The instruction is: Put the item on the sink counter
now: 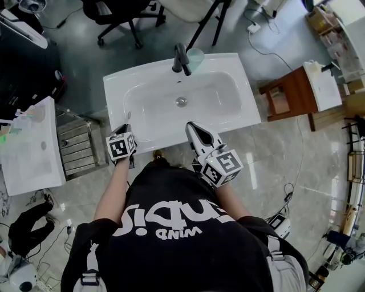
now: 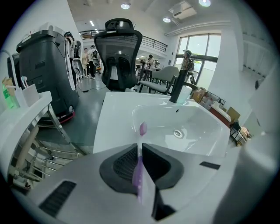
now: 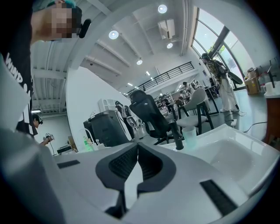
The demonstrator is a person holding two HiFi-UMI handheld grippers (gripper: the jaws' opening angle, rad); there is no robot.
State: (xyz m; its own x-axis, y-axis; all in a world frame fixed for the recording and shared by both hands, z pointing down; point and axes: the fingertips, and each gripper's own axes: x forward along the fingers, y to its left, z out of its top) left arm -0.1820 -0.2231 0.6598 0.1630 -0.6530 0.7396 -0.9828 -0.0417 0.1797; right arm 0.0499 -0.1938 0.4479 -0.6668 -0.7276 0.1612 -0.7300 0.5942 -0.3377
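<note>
The white sink counter (image 1: 121, 86) stands just in front of me, with a black faucet (image 1: 181, 59) and a translucent cup (image 1: 195, 57) at its far edge. My left gripper (image 1: 126, 128) hovers over the counter's near left corner. It is shut on a purple toothbrush (image 2: 139, 162), whose head (image 2: 142, 128) sticks out past the jaws toward the basin (image 2: 179, 127). My right gripper (image 1: 191, 126) is over the near rim to the right of the middle. In the right gripper view the right gripper (image 3: 137, 147) is shut with nothing in it.
A second white counter (image 1: 28, 148) and a metal rack (image 1: 80, 147) stand to the left. On the right is a wooden stand (image 1: 288, 94) with another white basin (image 1: 322, 85). A black office chair (image 1: 117, 17) is behind the sink. Cables lie on the floor.
</note>
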